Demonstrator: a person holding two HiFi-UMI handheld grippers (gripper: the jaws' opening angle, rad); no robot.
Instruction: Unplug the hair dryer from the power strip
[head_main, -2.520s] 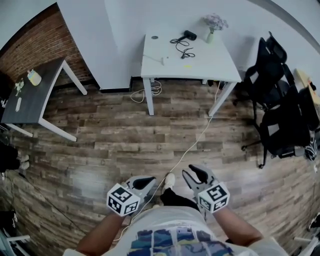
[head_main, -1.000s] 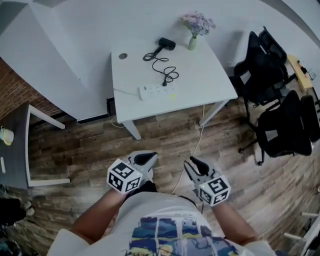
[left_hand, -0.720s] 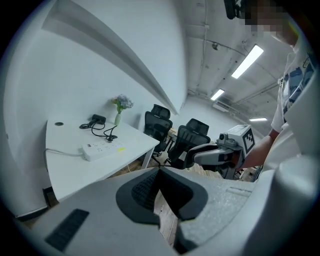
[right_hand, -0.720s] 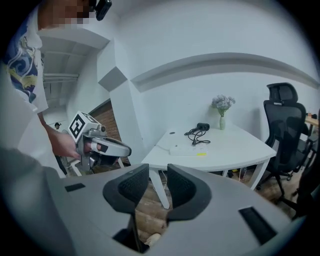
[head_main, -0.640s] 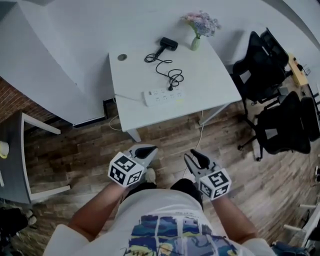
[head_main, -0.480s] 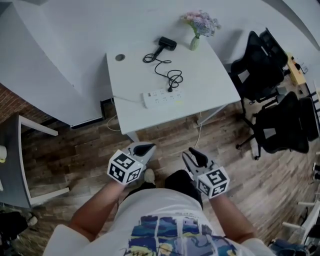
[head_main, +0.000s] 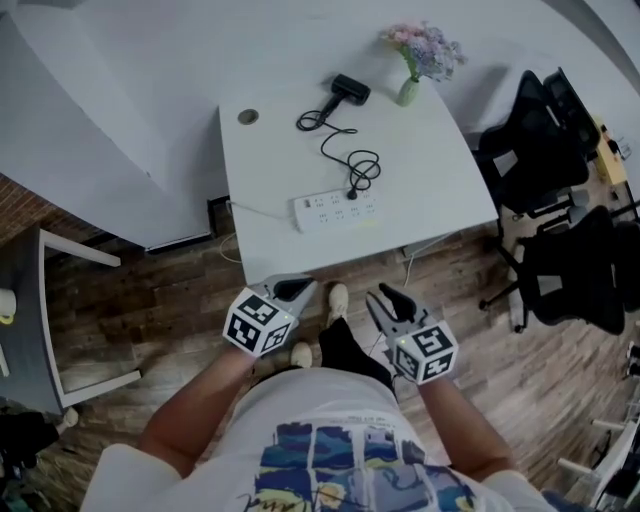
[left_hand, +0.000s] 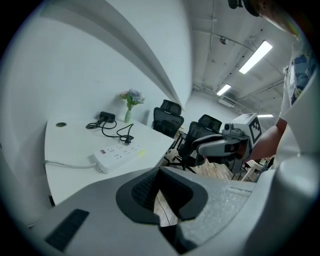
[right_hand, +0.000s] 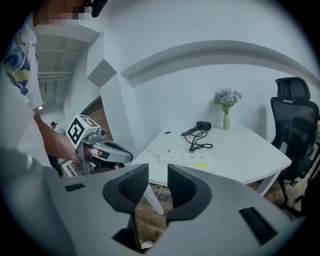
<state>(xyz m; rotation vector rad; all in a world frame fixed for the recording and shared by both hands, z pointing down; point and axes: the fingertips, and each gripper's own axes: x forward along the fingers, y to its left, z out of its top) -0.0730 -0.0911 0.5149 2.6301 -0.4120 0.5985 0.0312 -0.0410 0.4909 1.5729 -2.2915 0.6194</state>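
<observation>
A white power strip (head_main: 338, 210) lies near the front of the white table (head_main: 440, 170). A black plug (head_main: 352, 193) sits in it, and its coiled cord runs back to the black hair dryer (head_main: 350, 88) at the far edge. Both grippers hover over the floor just short of the table's front edge, well apart from the strip. The left gripper (head_main: 293, 290) has its tips together with nothing held. The jaws of the right gripper (head_main: 385, 300) are opening and empty. Both gripper views show the strip (left_hand: 117, 152) (right_hand: 185, 158) ahead and the other gripper (left_hand: 222, 147) (right_hand: 102, 150) alongside.
A vase of flowers (head_main: 420, 60) stands at the table's back right corner. Black office chairs (head_main: 555, 190) crowd the right side. A dark grey table (head_main: 25, 330) stands at the left. The strip's white cable (head_main: 255, 210) trails off the table's left edge. White walls rise behind.
The person has walked toward the white table, which now fills more of the view. Both grippers have come up close to its front edge, side by side.
</observation>
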